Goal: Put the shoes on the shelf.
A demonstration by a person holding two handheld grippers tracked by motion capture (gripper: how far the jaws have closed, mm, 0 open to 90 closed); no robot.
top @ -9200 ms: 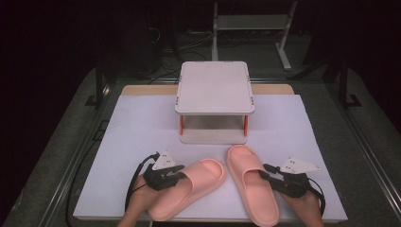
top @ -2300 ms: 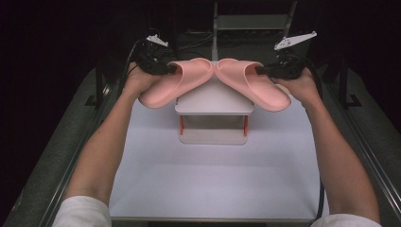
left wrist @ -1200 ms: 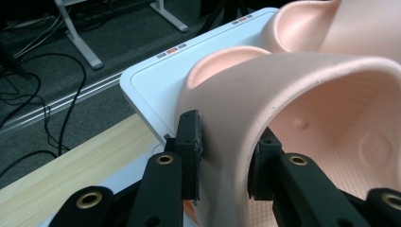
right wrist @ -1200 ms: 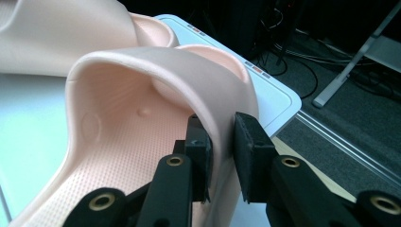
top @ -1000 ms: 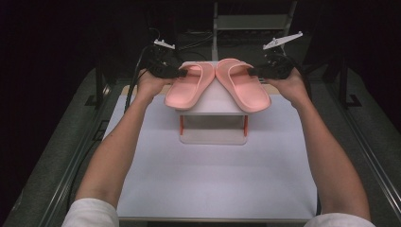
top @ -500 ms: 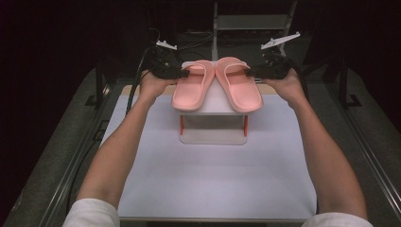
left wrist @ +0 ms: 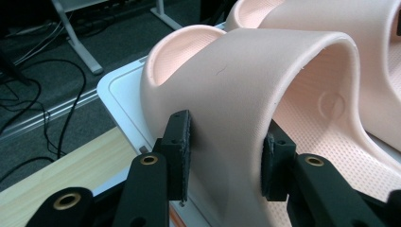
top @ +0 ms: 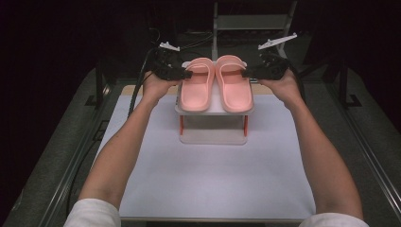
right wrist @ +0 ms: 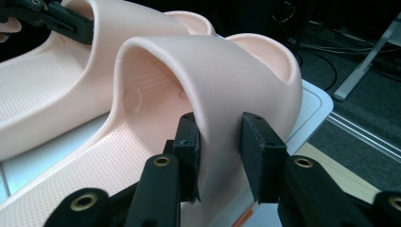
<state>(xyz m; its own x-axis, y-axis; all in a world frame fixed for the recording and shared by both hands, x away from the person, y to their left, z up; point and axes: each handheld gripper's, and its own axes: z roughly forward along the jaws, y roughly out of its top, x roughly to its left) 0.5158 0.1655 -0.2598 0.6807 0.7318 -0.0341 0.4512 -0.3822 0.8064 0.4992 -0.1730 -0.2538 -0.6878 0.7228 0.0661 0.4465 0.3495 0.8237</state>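
Between the left gripper's pads sits the strap of the left slipper, and the jaws have just been opening: the near pad shows a sliver of gap, the far one looks barely in contact, so this reads as a release. Same story at the right gripper, jaws just widening around the strap of the right slipper, pads standing off the foam. Both slippers lie side by side, soles down, on top of the small white stand at the far end of the white mat. They look light and squashy, moulded foam with a dimpled footbed, matte enough not to slip. The arched strap is the obvious handle, pinched at its outer side; squeeze hard and it will buckle.
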